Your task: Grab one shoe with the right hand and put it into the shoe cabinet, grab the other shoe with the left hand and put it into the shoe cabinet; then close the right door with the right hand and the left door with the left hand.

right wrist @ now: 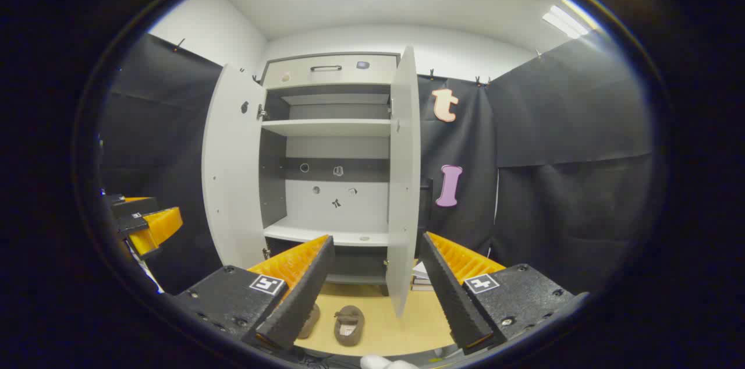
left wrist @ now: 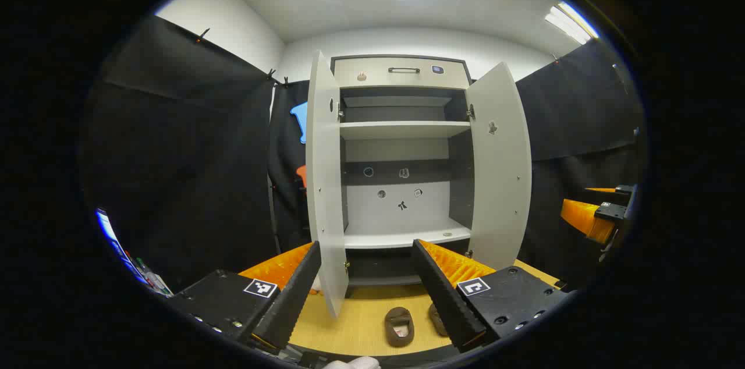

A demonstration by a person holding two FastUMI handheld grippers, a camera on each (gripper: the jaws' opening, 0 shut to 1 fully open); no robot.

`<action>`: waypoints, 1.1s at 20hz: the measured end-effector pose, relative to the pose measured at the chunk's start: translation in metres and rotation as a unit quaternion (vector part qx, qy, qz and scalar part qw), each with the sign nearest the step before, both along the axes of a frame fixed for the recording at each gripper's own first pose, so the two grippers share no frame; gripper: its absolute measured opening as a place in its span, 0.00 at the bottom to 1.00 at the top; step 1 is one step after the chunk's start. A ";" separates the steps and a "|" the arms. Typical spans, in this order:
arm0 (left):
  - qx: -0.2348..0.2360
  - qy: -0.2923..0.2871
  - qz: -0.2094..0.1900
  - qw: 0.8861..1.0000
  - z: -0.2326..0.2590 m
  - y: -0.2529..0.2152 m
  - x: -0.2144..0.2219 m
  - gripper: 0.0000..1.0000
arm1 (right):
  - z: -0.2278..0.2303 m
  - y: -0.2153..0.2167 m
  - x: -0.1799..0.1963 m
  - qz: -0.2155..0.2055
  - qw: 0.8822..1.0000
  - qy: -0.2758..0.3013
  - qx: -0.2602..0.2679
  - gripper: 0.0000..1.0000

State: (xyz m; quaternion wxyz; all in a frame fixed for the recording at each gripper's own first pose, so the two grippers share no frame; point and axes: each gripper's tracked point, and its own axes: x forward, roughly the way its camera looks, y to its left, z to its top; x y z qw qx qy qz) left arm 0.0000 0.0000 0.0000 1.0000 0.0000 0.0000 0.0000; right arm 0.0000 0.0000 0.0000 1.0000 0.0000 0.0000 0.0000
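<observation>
Both grippers hanging spread and empty; right gripper (right wrist: 372, 293) needing to be dropping toward 7 o'clock onto the nearer shoe (right wrist: 349, 325), pinching its sides squarely.

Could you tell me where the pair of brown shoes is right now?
The brown shoes sit side by side on the wooden floor before the open shoe cabinet, low in both gripper views.

Second shoe (left wrist: 437, 319) half hidden behind own right finger (left wrist: 448, 293) in left gripper view; likewise tucked behind the left finger (right wrist: 297, 299) in right gripper view. Small marks on the cabinet's back panel (left wrist: 401, 206) too tiny to make out (stickers, perhaps). Other gripper (left wrist: 599, 215) cut off at the edge. Books (right wrist: 420, 277) mostly hidden by the right door (right wrist: 403, 183).
</observation>
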 end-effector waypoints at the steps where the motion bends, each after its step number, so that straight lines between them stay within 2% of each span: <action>1: 0.002 0.002 0.000 1.000 -0.002 0.001 0.000 0.96 | 0.000 0.002 0.000 0.000 1.000 0.000 0.001 0.97; 17: 0.023 -0.002 0.017 1.000 -0.002 0.008 0.004 0.96 | -0.002 0.004 0.019 0.001 1.000 0.005 0.006 0.97; 20: 0.025 -0.003 0.017 1.000 -0.003 0.008 0.006 0.96 | -0.018 0.008 0.029 0.005 1.000 0.018 0.001 0.97; 22: 0.031 -0.001 0.019 0.999 -0.005 0.009 0.008 0.96 | -0.049 0.013 0.038 0.012 0.999 0.048 -0.006 0.97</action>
